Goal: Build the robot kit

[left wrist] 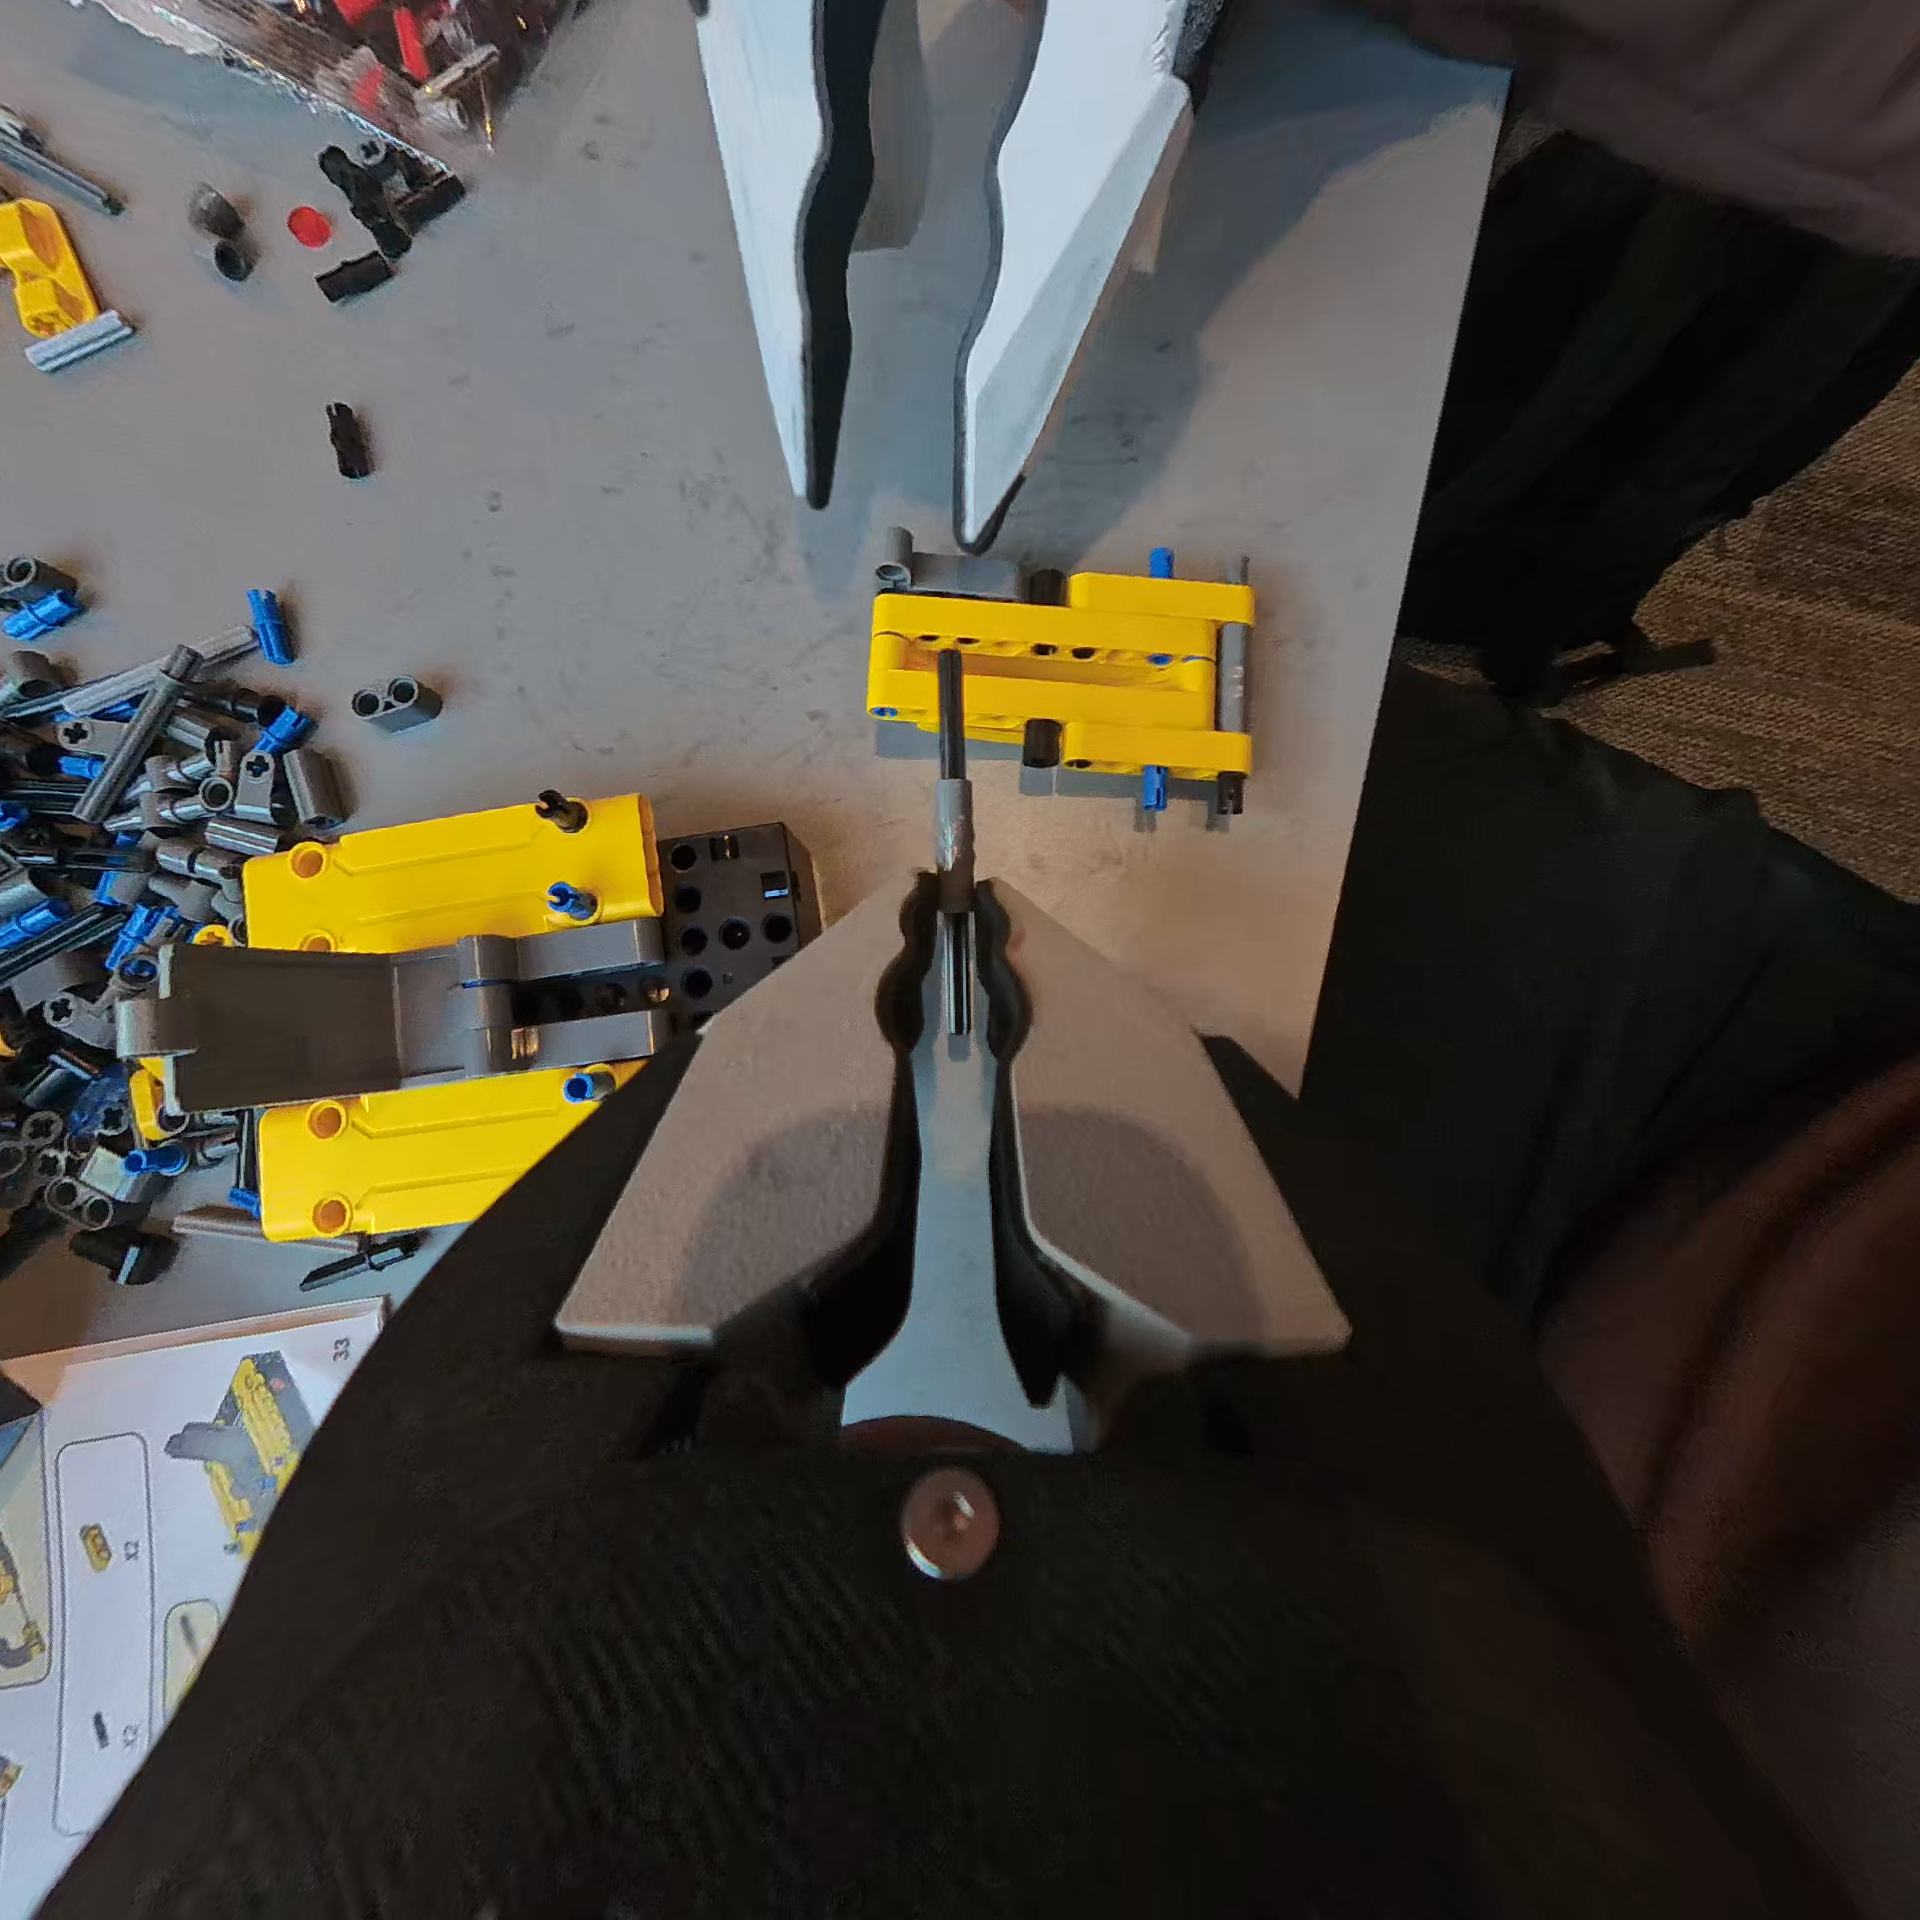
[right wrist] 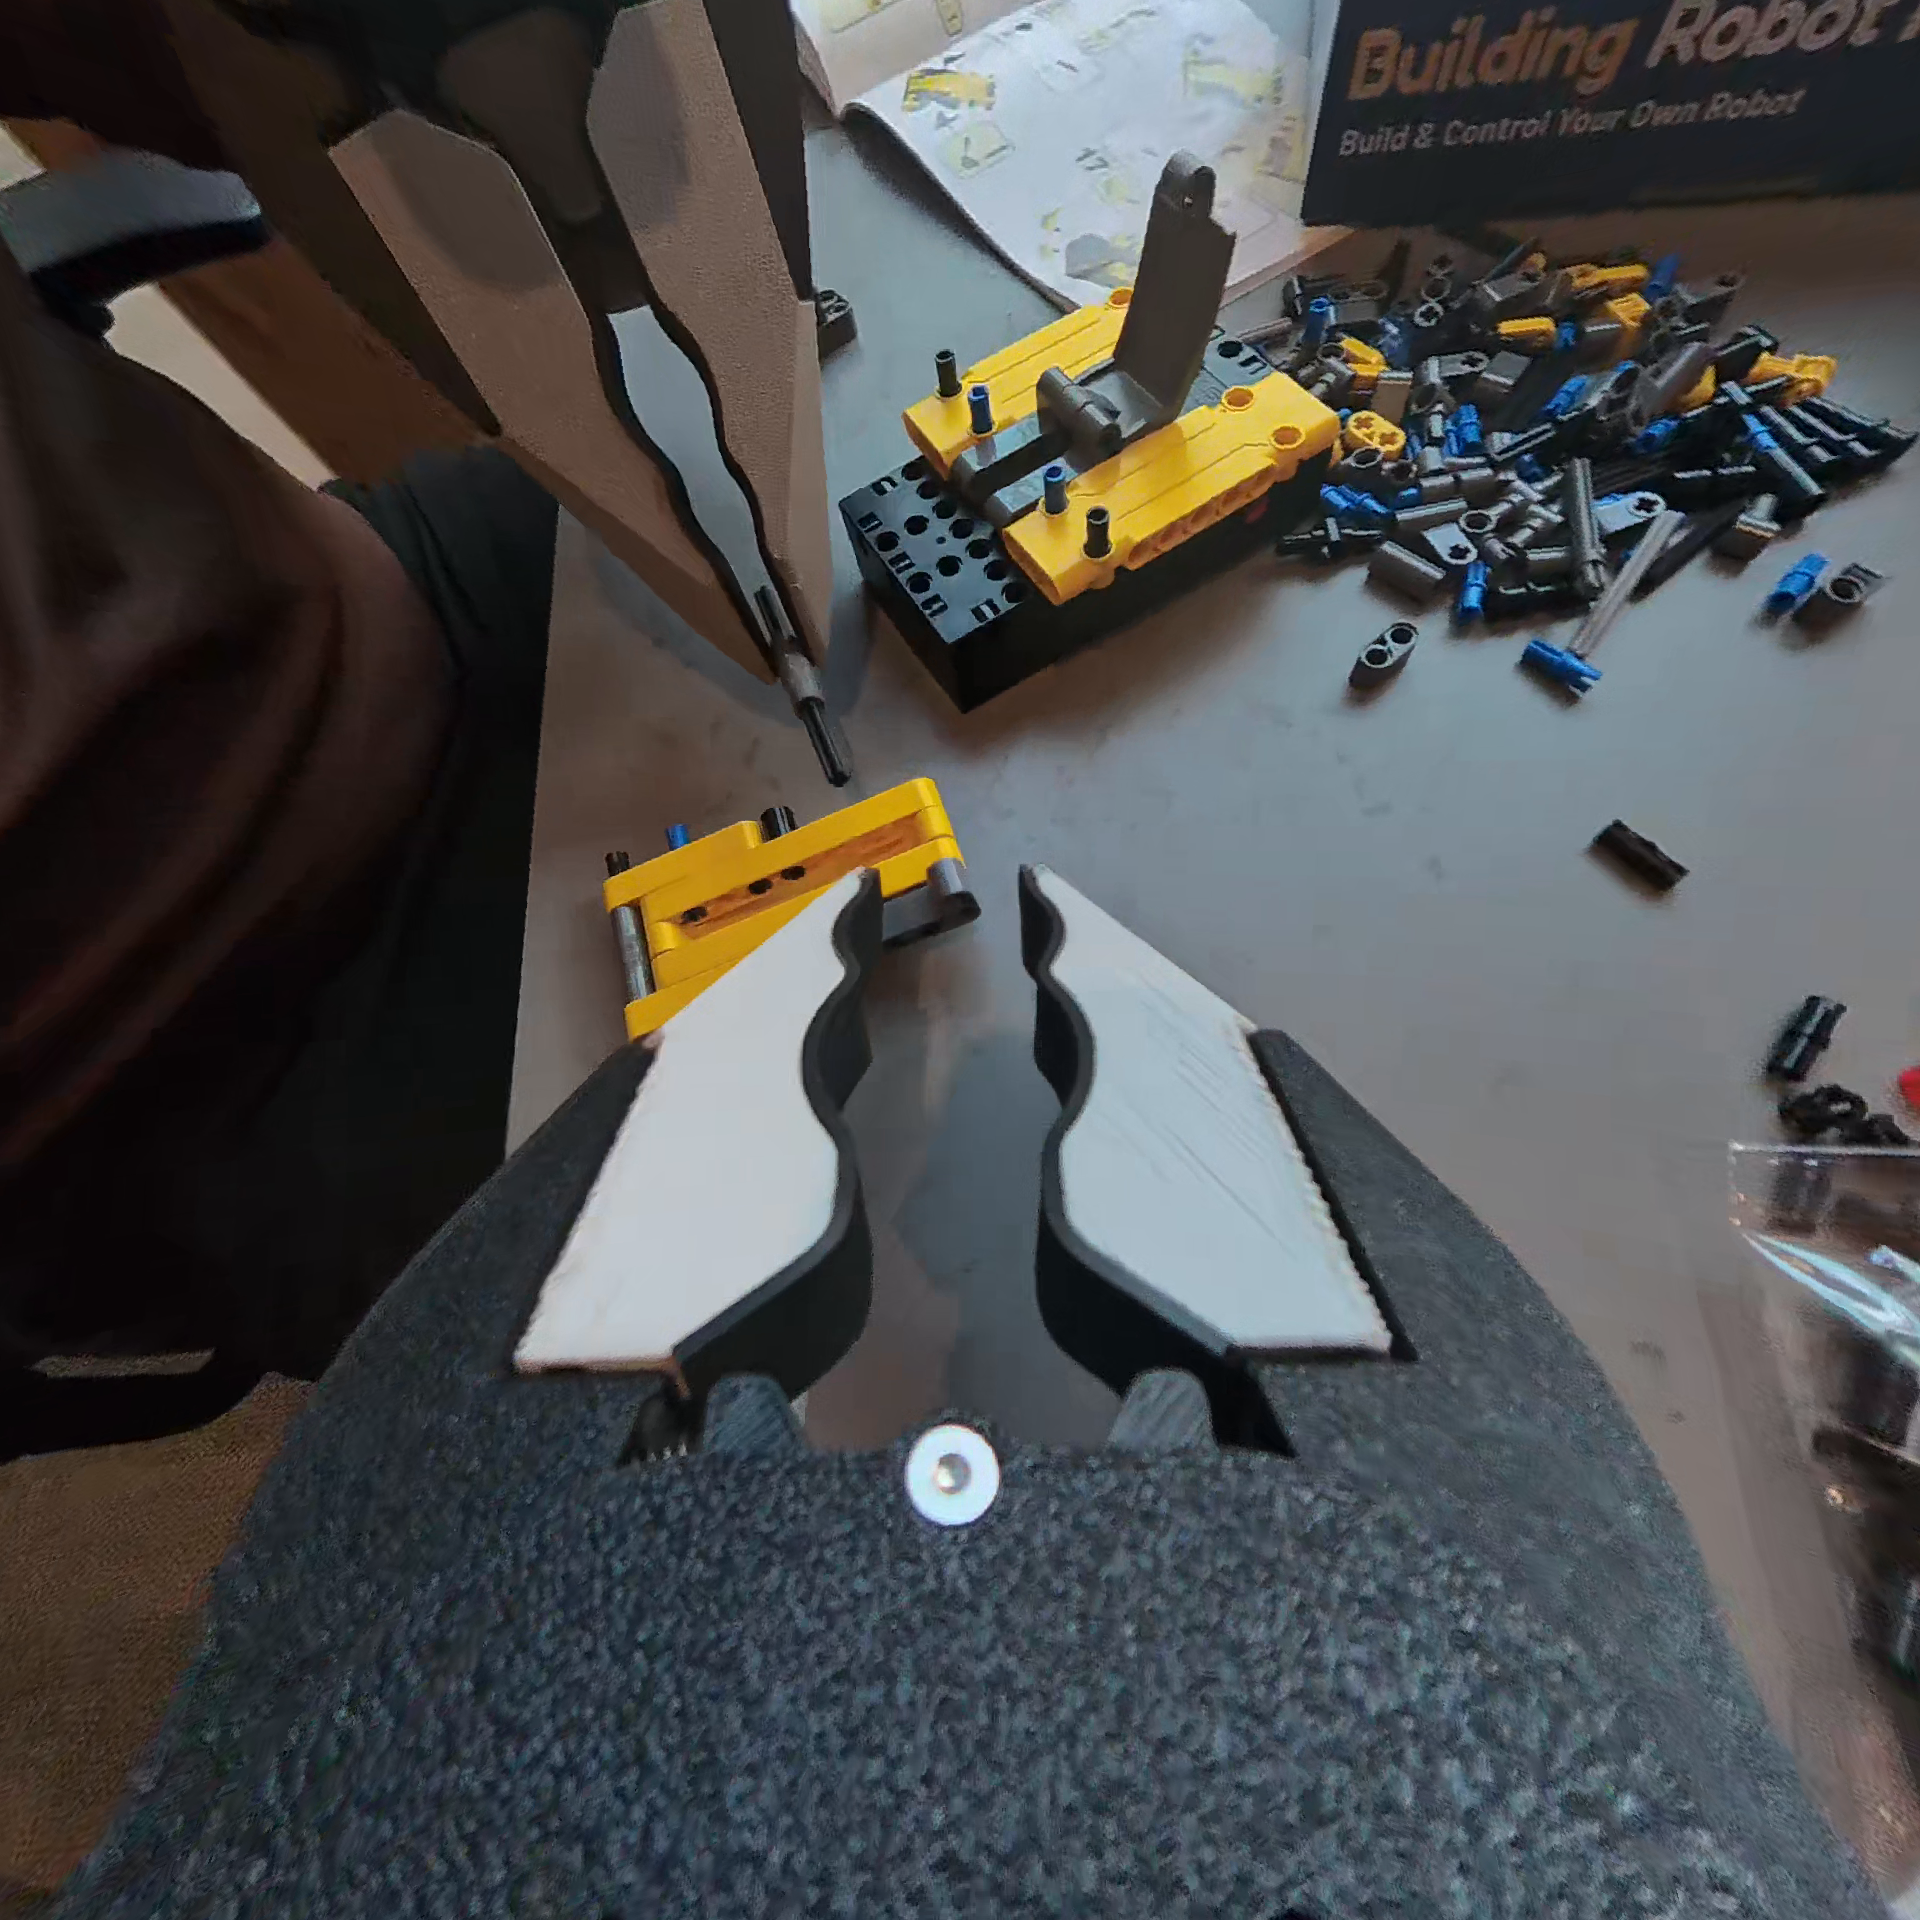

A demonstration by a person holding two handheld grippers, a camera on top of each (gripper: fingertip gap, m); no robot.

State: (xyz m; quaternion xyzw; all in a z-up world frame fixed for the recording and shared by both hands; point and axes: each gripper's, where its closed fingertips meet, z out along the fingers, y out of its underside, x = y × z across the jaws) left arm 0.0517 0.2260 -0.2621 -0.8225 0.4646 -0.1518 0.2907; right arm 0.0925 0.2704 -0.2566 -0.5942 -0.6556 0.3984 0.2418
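1. A black axle [left wrist: 951, 717] with a grey sleeve is being gripped in the clenched left hand-held gripper [left wrist: 954, 894], its tip hanging just over the small yellow assembly [left wrist: 1060, 675].
2. That yellow assembly is being left lying on the grey surface [left wrist: 623, 468], near its edge.
3. The right hand-held gripper [right wrist: 945, 883] is being held released just beside the assembly.
4. A larger yellow-and-black build [right wrist: 1091, 488] and a loose parts pile [right wrist: 1579, 436] are being kept beyond the assembly.

Building-toy parts spread over a grey table [right wrist: 1299, 883]

A large yellow-and-black assembly [right wrist: 1101, 488] is seen beside a pile of loose pins [right wrist: 1579, 436]; an open instruction booklet [right wrist: 1060, 114] is laid behind it.
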